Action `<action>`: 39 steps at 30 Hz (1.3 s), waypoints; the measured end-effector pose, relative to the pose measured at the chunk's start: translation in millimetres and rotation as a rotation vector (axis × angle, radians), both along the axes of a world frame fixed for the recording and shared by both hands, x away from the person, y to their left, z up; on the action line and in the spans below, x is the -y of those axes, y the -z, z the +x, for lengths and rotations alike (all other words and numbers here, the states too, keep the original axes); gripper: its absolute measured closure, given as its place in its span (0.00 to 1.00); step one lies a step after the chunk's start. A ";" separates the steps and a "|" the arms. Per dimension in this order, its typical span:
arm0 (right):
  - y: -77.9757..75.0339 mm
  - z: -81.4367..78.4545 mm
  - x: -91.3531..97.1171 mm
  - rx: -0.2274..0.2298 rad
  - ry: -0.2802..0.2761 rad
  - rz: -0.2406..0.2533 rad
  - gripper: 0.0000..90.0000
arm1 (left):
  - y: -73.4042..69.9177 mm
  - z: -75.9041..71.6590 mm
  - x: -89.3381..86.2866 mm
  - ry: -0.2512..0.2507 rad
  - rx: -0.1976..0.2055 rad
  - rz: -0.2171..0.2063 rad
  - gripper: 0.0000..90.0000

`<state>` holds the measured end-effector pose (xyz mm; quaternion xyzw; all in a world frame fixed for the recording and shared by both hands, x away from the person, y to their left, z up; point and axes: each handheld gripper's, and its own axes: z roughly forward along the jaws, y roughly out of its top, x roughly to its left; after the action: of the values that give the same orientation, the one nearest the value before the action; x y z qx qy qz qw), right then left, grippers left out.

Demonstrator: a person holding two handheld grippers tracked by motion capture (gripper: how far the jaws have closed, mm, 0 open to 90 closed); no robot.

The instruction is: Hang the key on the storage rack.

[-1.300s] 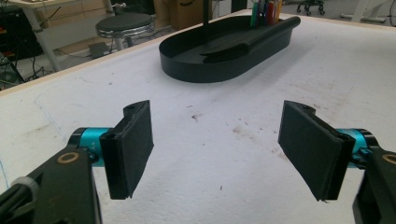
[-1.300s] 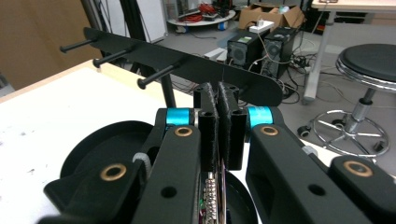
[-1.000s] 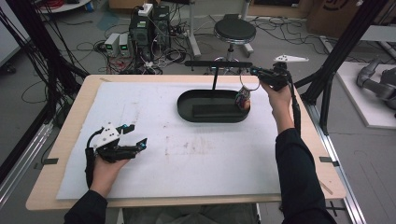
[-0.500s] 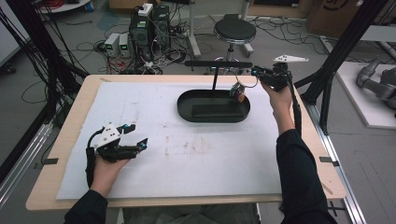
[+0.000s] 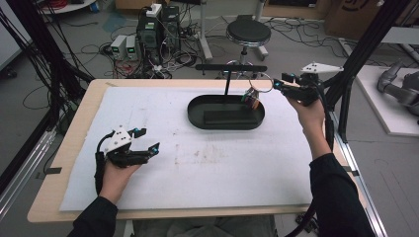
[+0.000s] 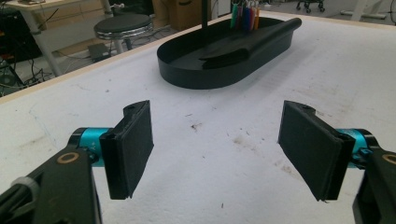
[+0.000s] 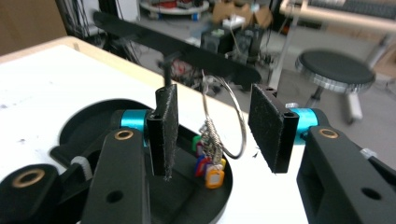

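Surface (image 5: 207, 173): a wide wooden-edged top under a white sheet, marked with faint smudges near its middle.

Black oval tray (image 5: 197, 114): sits on the far middle of the surface, with a dark flat block lying inside it. In the left tool's view the tray (image 6: 187, 74) stands well ahead of the jaws.

Stand (image 5: 230, 67): a thin black post rises from the tray and carries a level black crossbar; in the right tool's view the crossbar (image 7: 140, 35) runs across behind the jaws.

Left tool (image 5: 146, 139): held low over the near left part of the surface, well apart from the tray. Its jaws stand wide apart with nothing between them, as its own view (image 6: 217, 149) shows, only bare white sheet beneath.

Right tool (image 5: 275, 83): held up at the far right, just beside the end of the crossbar. Its jaws have just been opening and now stand apart (image 7: 217, 133); the ring hangs in the gap between them, and neither pad presses on it.

Key ring (image 5: 261, 81): a thin wire loop hanging from the crossbar's right end over the tray's right end (image 7: 233, 121).

Coloured tags (image 5: 252, 100): a small bunch hanging from the ring, just above the tray floor (image 7: 210, 168).
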<state>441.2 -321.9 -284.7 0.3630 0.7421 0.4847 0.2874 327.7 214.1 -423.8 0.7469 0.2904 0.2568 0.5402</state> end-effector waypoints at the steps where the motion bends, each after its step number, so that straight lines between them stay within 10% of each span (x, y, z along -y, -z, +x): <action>1: -1.2 -5.0 -0.7 0.019 -0.002 0.003 0.60 | -0.9 0.8 0.8 0.001 -0.002 0.000 0.29; 19: 31.8 -77.6 15.1 0.027 -0.023 0.106 0.49 | -5.3 0.0 4.6 0.008 -0.027 0.030 0.29; 39: 92.1 -101.9 21.3 -0.021 -0.014 0.148 0.41 | -6.4 -2.4 0.7 -0.013 -0.017 0.040 0.28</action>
<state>339.3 -343.2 -376.8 0.3832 0.7098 0.5362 0.2486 325.3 213.4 -417.4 0.7580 0.2944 0.2597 0.5209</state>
